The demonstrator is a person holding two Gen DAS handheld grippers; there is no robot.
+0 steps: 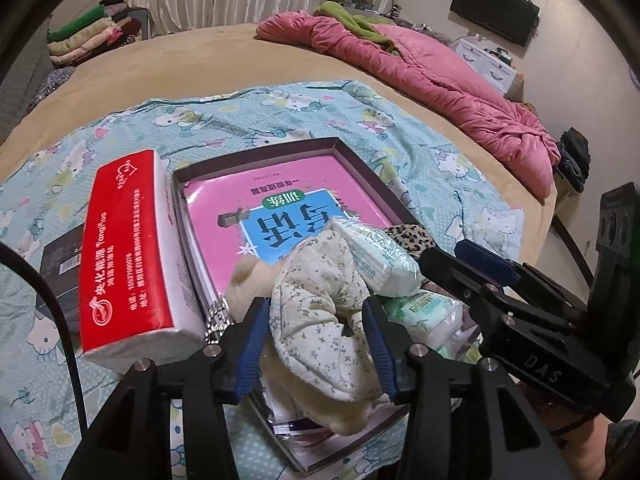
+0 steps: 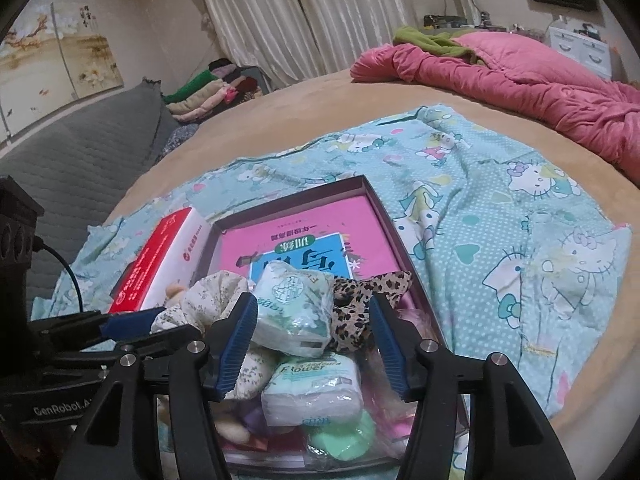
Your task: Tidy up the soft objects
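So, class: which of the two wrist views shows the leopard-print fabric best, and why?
The right wrist view: the leopard-print fabric lies in the open inside the box, beside a tissue pack. In the left wrist view only a strip of it shows, behind that pack and the right gripper.

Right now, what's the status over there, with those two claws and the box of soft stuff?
Left gripper open around floral cloth. Right gripper open over tissue pack. Box piled; red tissue pack outside, alongside.
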